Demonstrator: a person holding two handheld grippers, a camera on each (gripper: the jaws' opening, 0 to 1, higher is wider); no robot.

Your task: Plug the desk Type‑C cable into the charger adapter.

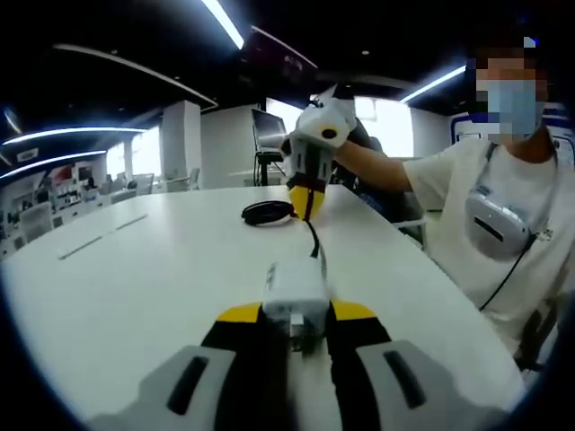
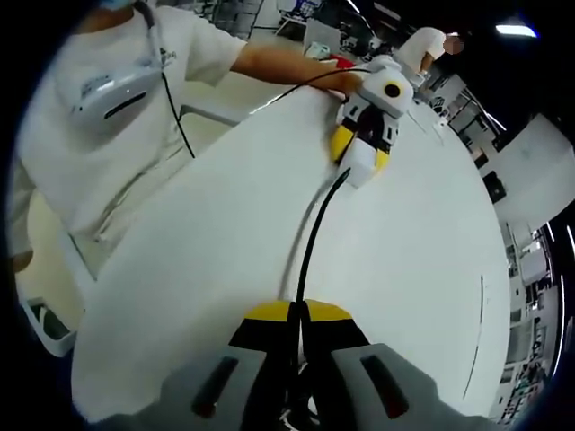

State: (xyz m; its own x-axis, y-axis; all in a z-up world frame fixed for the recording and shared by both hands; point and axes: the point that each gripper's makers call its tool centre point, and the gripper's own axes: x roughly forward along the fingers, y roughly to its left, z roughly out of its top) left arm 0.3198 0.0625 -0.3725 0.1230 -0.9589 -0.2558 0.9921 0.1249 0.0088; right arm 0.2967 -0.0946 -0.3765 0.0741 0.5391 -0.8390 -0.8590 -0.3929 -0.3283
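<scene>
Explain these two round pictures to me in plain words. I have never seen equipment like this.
No robot here: a person at a white table holds a two-fingered gripper in each hand, and each gripper carries a fisheye camera.

The left gripper view looks along the left gripper, shut on a white charger adapter. The right gripper appears across the table.

The right gripper view looks back the other way: the right gripper is shut on the black Type-C cable, which runs to the adapter. More cable lies coiled on the table.

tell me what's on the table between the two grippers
In the right gripper view, the black cable runs over the bare white table from the right gripper to the charger adapter held by the left gripper.
</scene>
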